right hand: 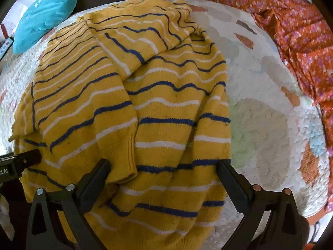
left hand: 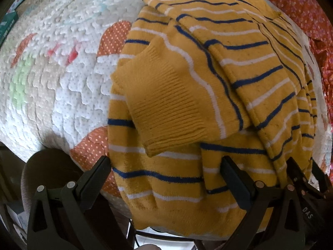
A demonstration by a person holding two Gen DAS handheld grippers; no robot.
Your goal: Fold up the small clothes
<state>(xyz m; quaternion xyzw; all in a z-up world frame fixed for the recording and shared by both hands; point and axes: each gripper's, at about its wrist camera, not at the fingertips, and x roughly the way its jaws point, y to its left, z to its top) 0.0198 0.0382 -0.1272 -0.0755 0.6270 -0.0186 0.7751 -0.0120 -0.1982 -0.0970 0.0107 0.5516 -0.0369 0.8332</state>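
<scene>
Both tongs hang spread wide over the near hem of a yellow sweater [left hand: 187,108], gripping nothing. Left gripper [left hand: 166,166] has its two black fingers parted, one at the garment's left edge, the other resting on the knit further right. Right gripper [right hand: 164,168] is released too, its fingers straddling the sweater's near right part; it also shows at the right edge of the left wrist view.

Between the left fingers lies a striped body panel, and just beyond it a ribbed cuff [left hand: 166,104] of a sleeve folded across the front. Blue and white stripes run across the whole garment, which lies partly folded and rumpled on a white textured quilt [left hand: 62,66] with orange dotted patches. In the right wrist view the sweater covers the left and middle of the quilt, leaving the right side bare.

Far right, an orange floral cloth [right hand: 291,31] lies crumpled on the quilt's edge. Far left sits a turquoise cushion [right hand: 45,14].
</scene>
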